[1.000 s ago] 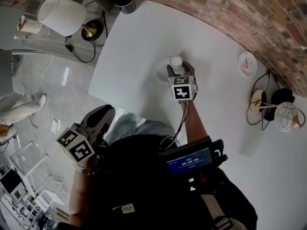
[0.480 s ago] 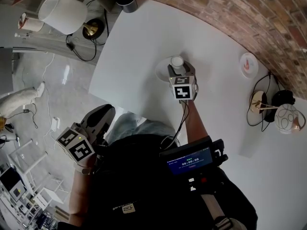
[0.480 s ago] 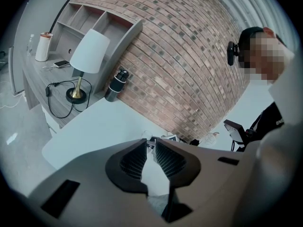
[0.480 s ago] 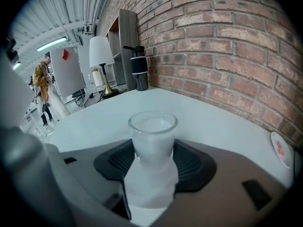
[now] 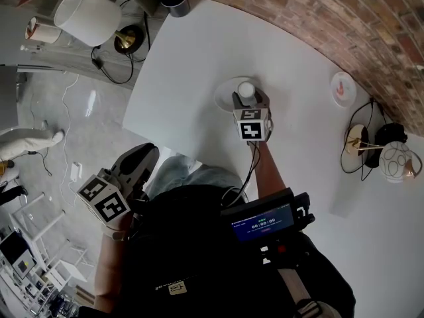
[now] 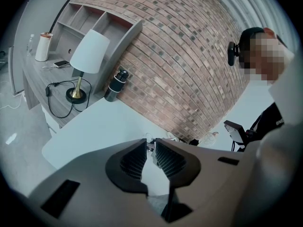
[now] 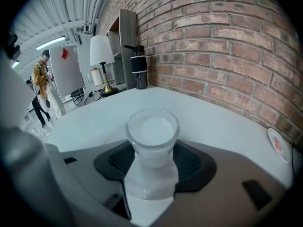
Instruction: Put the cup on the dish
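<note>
A white surface runs up to a curved brick wall. Toward 12 o'clock from the person lies the white dish. The right tool is pinching the pale cup upright at the dish's 3 o'clock side; whether its base touches cannot be told. This looks like the placing step. The next move calls for settling the cup flat nearer the dish's middle, then spreading the jaws without tipping it. The right forearm reaches straight forward. The left tool hangs back at 8 o'clock, off the surface, pads nearly pressed together on nothing.
</note>
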Motion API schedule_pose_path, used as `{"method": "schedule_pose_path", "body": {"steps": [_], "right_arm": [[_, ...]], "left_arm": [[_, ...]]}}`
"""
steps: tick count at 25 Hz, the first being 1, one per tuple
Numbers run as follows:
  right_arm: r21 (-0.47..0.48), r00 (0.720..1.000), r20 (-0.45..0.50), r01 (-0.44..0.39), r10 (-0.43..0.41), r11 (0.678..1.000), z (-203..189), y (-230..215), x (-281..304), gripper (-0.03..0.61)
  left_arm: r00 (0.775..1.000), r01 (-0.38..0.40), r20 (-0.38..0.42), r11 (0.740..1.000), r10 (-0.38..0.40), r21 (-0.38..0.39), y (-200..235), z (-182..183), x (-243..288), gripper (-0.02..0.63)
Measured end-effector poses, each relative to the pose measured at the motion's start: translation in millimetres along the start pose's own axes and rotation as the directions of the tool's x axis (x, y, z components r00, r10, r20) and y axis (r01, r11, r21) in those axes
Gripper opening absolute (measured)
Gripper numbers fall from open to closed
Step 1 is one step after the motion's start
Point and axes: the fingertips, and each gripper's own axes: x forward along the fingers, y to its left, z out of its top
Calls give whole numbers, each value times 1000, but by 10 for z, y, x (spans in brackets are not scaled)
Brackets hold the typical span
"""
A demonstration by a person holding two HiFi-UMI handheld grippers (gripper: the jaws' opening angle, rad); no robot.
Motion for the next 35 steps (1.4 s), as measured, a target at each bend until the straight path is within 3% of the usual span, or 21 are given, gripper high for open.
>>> {"method": "schedule_pose_path", "body": {"steps": [21,35], "right_arm": [[-3,999,7,39,-39,999,-11,-13,6,258],[-6,1000,20,15,-15,1000,-7,37,-29,258]], "left_arm": [[1000,-16,17,1000,16,-3,-46,-100,-139,61],[1000,-21,23,1000,21,-7,-73,-150,-169,61]]}}
